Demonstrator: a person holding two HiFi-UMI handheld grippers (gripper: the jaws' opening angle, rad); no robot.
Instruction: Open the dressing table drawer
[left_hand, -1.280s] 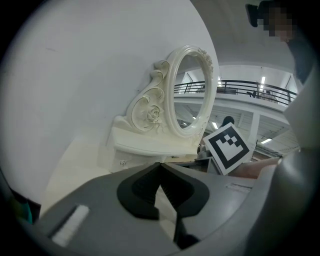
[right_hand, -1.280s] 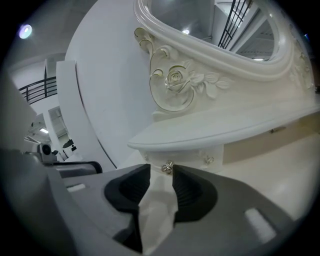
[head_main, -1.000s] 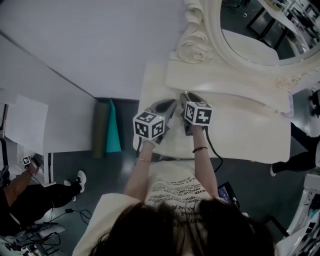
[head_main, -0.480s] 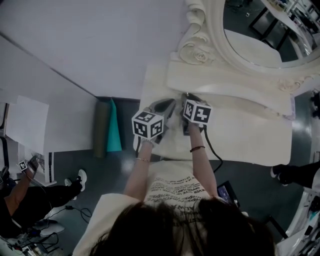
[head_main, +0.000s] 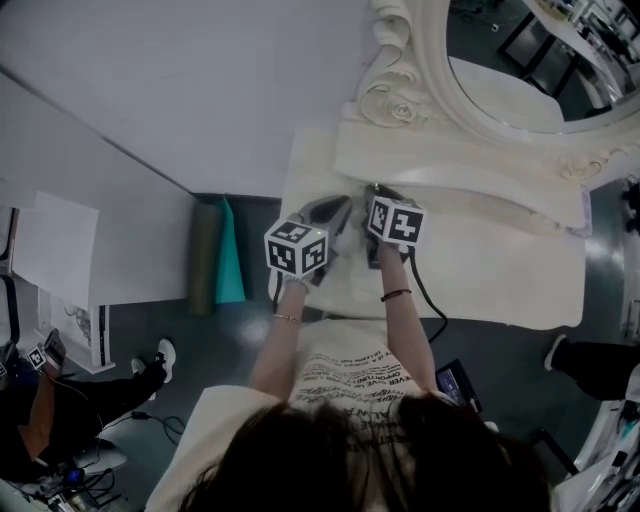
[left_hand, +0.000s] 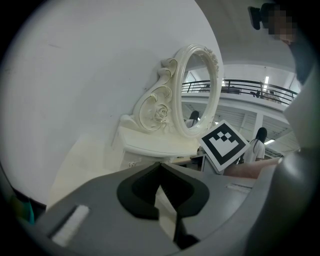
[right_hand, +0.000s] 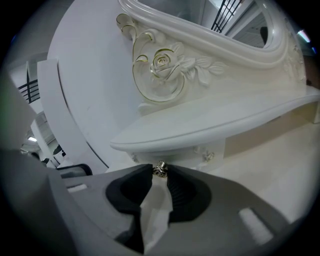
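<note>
The white dressing table (head_main: 480, 270) has a raised shelf (right_hand: 210, 125) with small drawers beneath it. A small metal drawer knob (right_hand: 160, 169) sits between the tips of my right gripper (right_hand: 160, 170). Its jaws are closing, and both tips touch the knob's sides. A second knob (right_hand: 207, 156) shows further right. In the head view my right gripper (head_main: 376, 192) reaches under the shelf (head_main: 450, 170). My left gripper (head_main: 343, 207) hovers beside it over the tabletop. In the left gripper view my left gripper (left_hand: 160, 173) is shut with nothing in it.
An oval mirror (head_main: 530, 60) in a carved frame with a rose (right_hand: 162, 62) rises behind the shelf. The white wall (head_main: 180, 80) stands to the left of the table. Green and teal rolls (head_main: 213, 255) stand on the floor by the table's left side.
Both grippers keep their places at the shelf's left end. Only people at the picture's edges have shifted.
</note>
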